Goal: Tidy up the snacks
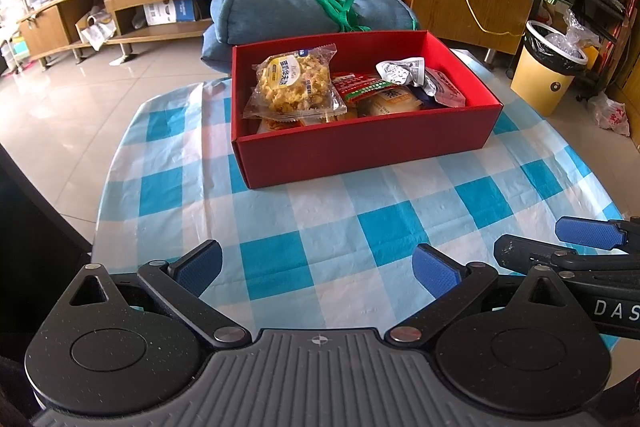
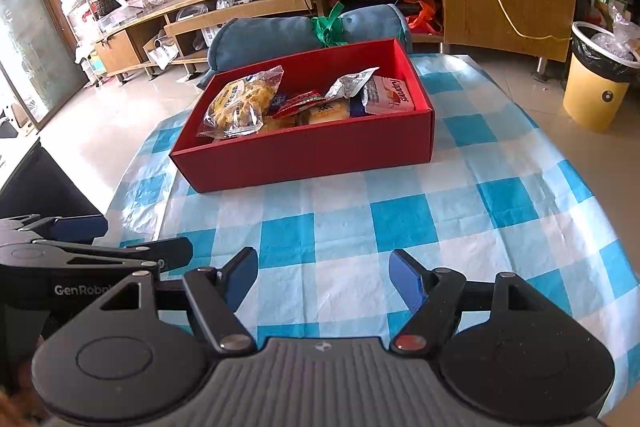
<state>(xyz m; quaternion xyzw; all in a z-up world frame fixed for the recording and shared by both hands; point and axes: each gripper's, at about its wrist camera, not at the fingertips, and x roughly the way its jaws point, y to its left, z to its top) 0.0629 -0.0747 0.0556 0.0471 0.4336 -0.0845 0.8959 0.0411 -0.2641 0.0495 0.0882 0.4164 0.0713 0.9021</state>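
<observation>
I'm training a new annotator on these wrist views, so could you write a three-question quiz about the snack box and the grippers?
1. True or false: the red box stands on the checked tablecloth with snack packets inside it.
2. Multiple choice: what lies between the fingers of the left gripper? A) a snack packet B) the box wall C) nothing, only tablecloth shows below
3. Short answer: which packet sits on top at the box's left end in the left wrist view?

Key
1. True.
2. C; the right gripper is also open and empty.
3. The clear packet of yellow puffed snack.
</observation>
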